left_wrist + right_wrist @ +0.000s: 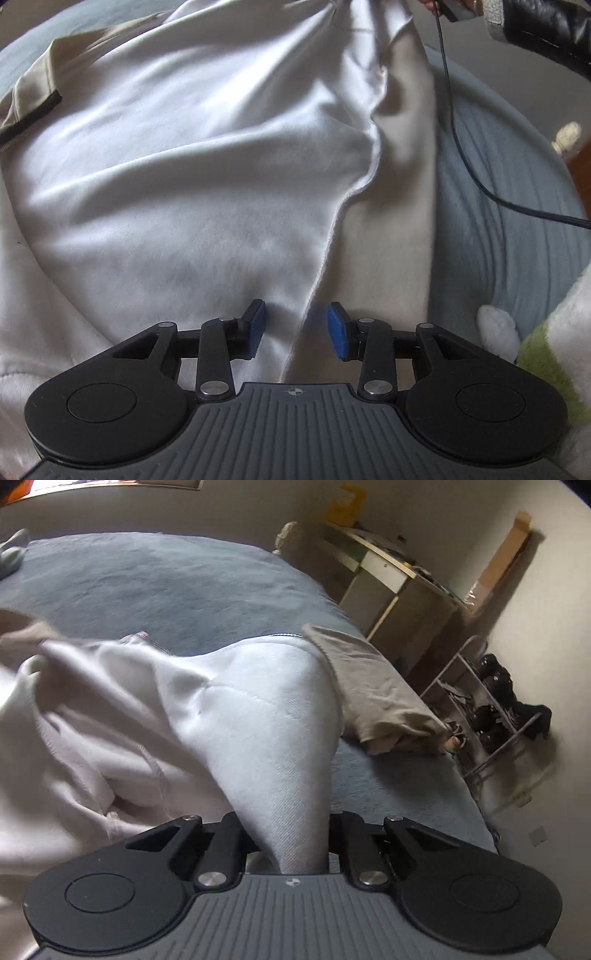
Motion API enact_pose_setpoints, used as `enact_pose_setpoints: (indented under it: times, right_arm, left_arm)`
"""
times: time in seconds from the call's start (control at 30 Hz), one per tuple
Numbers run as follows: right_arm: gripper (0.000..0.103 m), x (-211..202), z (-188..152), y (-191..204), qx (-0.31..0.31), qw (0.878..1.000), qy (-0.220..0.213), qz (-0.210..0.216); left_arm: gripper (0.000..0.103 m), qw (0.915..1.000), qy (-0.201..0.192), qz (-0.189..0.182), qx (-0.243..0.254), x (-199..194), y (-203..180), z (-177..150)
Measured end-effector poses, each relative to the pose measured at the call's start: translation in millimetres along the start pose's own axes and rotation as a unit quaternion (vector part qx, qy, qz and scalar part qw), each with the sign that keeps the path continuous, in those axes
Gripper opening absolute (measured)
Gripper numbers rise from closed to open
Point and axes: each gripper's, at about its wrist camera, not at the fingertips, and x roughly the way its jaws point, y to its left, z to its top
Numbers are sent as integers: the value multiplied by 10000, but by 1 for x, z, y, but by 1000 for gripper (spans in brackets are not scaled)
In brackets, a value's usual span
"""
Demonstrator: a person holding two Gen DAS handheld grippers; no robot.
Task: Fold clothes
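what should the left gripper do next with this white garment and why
Probably close the left gripper on the white garment edge lying between its open pads. The right gripper already pinches a bunched part of it, lifted off the bed.

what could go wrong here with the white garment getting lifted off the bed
The right gripper is shut on only a bunched fold of the white garment, so it may slip out. The left gripper is open over the hem and could also pinch the beige cloth beneath. The black cable could snag.
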Motion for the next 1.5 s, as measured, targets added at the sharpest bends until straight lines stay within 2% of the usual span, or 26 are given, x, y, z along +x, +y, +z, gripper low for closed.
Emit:
enact_pose_setpoints:
  times: [0.1,0.13,0.2,0.23,0.27,0.3,0.4,0.47,0.53,0.57,0.63,0.7,0.77,0.87,0.9,0.93,0.97,1.0,1.03,1.07,1.1,1.13,1.17,1.27,1.33,1.5]
  right_arm:
    - [15,28,10,-20,222,9993,299,45]
    - [24,44,8,-22,326,9980,534,131]
    - [49,72,1,-24,442,9939,976,258]
    - [70,81,-6,-23,417,9918,1173,281]
    - [71,91,-13,-22,393,9893,1370,303]
    - [72,90,-18,-24,438,9894,1348,329]
    - [73,61,-30,-46,961,9880,1071,563]
    - [80,36,-42,-69,1625,9792,897,815]
    - [86,9,-58,-93,2387,9626,717,1062]
    - [93,-3,-70,-105,2883,9481,633,1181]
    - [98,-14,-101,-117,3756,9107,711,1562]
    - [98,-20,-131,-120,4450,8699,876,1939]
    - [98,-12,-154,-105,4675,8509,1134,2110]
    - [98,9,-164,-75,4755,8405,1396,2193]
    - [98,13,-160,-65,4666,8464,1356,2182]
    - [98,14,-152,-54,4401,8646,1237,2084]
    - [91,14,-142,-43,4074,8853,1101,1953]
    - [80,14,-132,-31,3707,9059,989,1791]
    - [58,15,-123,-20,3376,9214,970,1659]
    - [41,15,-116,-10,3136,9319,975,1541]
    - [33,13,-111,-5,3000,9383,955,1428]
    - [16,10,-107,-2,2895,9435,927,1318]
    - [10,4,-103,-2,2900,9451,871,1230]
    - [9,-25,-98,-17,2897,9522,565,785]
    - [9,-44,-99,-32,2935,9537,387,526]
    - [9,-79,-119,-66,3055,9517,306,57]
  left_arm:
    - [37,9998,13,-63,-161,3,4,2]
    - [37,9999,10,-59,-155,3,4,1]
    - [37,9999,5,-47,-125,1,3,-1]
    - [37,9999,2,-41,-110,0,3,-2]
    - [37,9999,-4,-40,-101,-1,3,-4]
    - [37,9999,-15,-44,-101,-2,3,-5]
    - [37,9999,-31,-108,-75,-6,3,-8]
    - [37,9998,-71,-205,-14,-9,3,-9]
    - [37,9992,-67,-379,57,-11,-2,-10]
    - [41,9990,-70,-434,111,-12,-5,-11]
    - [50,9985,-110,-428,319,-14,-14,-15]
    - [56,9976,-141,-419,526,-16,-21,-19]
    - [61,9969,-155,-395,667,-17,-25,-22]
    - [65,9962,-153,-333,787,-19,-30,-24]
    - [67,9960,-159,-312,818,-19,-31,-24]
    - [69,9959,-171,-277,846,-18,-33,-26]
    - [69,9956,-173,-183,898,-14,-36,-24]
    - [69,9951,-145,50,978,-6,-40,-22]
    - [66,9937,-77,385,1048,0,-43,-23]
    - [59,9917,-26,668,1096,6,-46,-23]
    - [57,9909,-69,773,1102,8,-49,-23]
    - [43,9911,-169,781,1068,6,-51,-23]
    - [29,9909,-245,811,1044,4,-52,-22]
    - [6,9919,-361,745,960,-3,-44,-19]
    - [0,9940,-484,474,861,-10,-42,-14]
    - [0,9943,-538,-266,876,-15,-54,-1]
